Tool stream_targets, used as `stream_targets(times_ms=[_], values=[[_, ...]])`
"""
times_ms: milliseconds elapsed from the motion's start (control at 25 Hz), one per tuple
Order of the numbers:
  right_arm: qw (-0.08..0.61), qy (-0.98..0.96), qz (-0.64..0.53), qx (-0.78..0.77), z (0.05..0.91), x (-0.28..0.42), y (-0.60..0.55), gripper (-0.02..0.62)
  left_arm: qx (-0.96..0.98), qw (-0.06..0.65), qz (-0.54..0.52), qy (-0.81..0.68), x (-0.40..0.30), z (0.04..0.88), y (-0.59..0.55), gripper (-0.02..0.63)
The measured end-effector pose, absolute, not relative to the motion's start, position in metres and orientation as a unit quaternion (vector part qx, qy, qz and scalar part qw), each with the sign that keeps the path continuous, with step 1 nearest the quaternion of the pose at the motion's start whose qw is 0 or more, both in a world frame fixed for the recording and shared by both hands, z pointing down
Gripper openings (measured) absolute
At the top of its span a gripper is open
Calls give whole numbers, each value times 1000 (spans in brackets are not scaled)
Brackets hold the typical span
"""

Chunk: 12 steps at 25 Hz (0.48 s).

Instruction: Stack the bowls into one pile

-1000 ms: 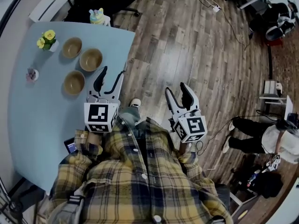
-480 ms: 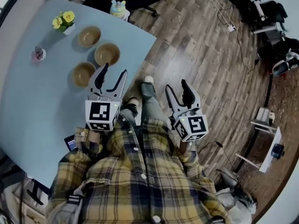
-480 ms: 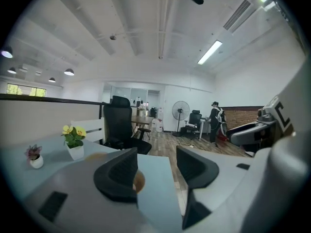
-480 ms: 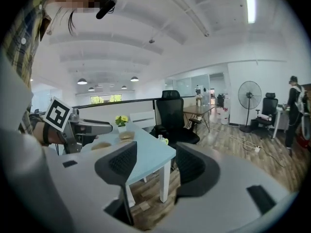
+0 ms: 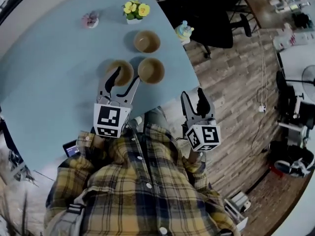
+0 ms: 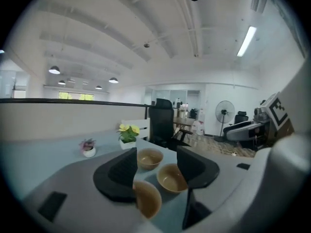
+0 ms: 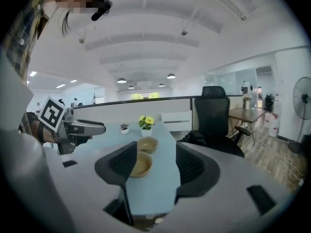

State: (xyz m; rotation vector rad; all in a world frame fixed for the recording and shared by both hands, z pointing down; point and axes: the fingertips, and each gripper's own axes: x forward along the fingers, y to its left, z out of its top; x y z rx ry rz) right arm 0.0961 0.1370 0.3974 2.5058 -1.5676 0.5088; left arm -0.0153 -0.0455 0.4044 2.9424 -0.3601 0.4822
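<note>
Three tan bowls stand apart on the light blue table [image 5: 59,82]: a far bowl [image 5: 147,41], a near right bowl [image 5: 151,70] and a near left bowl [image 5: 119,72]. My left gripper [image 5: 124,78] is open and empty, and its left fingertip overlaps the near left bowl's rim in the head view. Along its jaws I see the far bowl [image 6: 149,158], the right bowl [image 6: 171,177] and the nearest bowl [image 6: 147,198]. My right gripper [image 5: 193,96] is open and empty beyond the table's edge, over the wood floor. It looks at two bowls [image 7: 141,165] in line.
A pot of yellow flowers [image 5: 136,10] and a small pink plant pot [image 5: 90,19] stand behind the bowls. A pastel figurine [image 5: 184,31] sits at the table's right edge, with a black office chair [image 5: 211,14] beyond it. A phone [image 5: 71,149] lies near my left sleeve.
The head view has swung round, so the table and bowls now lie straight ahead. Both grippers moved with it; the left one now reaches the nearest bowl, its jaws a little wider.
</note>
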Motion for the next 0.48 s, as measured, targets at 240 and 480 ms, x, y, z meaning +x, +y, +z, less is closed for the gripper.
stream_targets(times_ms=[240,480], values=[[80,-625,158,760,398,145,61,233,951,84,157,-254,-21,404,-88,244],[90,-714,143,680,394,172,-3,233,918,86,151,-357,-19,392,-108,244]])
